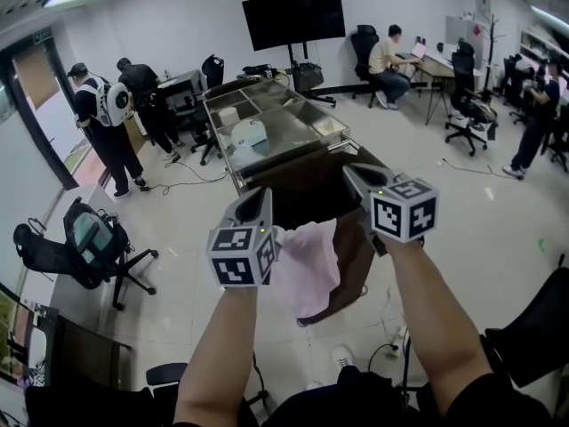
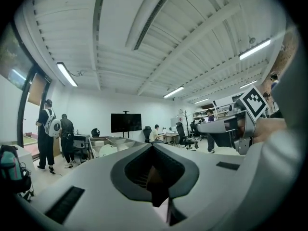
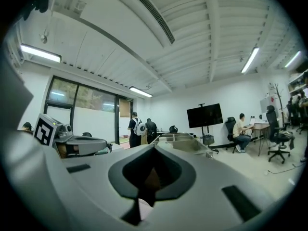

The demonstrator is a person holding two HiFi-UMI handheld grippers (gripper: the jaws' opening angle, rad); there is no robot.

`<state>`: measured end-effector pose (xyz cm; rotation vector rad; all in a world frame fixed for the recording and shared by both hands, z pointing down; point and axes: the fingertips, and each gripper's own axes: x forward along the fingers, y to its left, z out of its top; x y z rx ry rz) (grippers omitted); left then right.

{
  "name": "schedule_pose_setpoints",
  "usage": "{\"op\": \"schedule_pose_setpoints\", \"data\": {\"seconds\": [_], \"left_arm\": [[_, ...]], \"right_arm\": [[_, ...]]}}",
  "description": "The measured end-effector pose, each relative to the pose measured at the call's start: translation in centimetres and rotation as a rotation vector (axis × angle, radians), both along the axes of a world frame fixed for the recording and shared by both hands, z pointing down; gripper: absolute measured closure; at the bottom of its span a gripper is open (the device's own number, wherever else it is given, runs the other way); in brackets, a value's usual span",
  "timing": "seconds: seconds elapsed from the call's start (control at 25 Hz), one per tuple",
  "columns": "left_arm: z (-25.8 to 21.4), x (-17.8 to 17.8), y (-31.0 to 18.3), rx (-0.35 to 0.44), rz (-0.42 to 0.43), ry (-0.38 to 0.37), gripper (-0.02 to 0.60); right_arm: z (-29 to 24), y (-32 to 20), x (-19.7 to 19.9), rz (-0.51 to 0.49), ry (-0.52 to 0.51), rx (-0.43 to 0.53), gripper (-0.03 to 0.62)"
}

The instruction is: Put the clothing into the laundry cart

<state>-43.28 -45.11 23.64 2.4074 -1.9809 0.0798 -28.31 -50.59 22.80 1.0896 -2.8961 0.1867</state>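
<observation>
A pale pink garment hangs in the air between my two grippers, over a dark brown laundry cart right in front of me. Its upper left edge lies against the body of my left gripper. My right gripper is a little to the garment's right. Both grippers point forward and upward with jaws shut, and no cloth shows at their tips. Only a sliver of pink shows under the jaws in the left gripper view and in the right gripper view. What holds the garment up is hidden.
Behind the cart stands a steel table with compartments, then a TV on a stand. Two people stand at the left, one sits at a desk. An office chair with a backpack is on my left.
</observation>
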Motion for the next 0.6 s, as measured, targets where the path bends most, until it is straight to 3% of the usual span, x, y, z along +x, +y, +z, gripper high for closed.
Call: {"op": "schedule_pose_setpoints", "data": {"seconds": [0.6], "left_arm": [[1.3,-0.7,7.9,-0.005,0.003,-0.004,0.575]], "right_arm": [[-0.6,8.7,1.5,0.015,-0.009,0.033,0.591]]}}
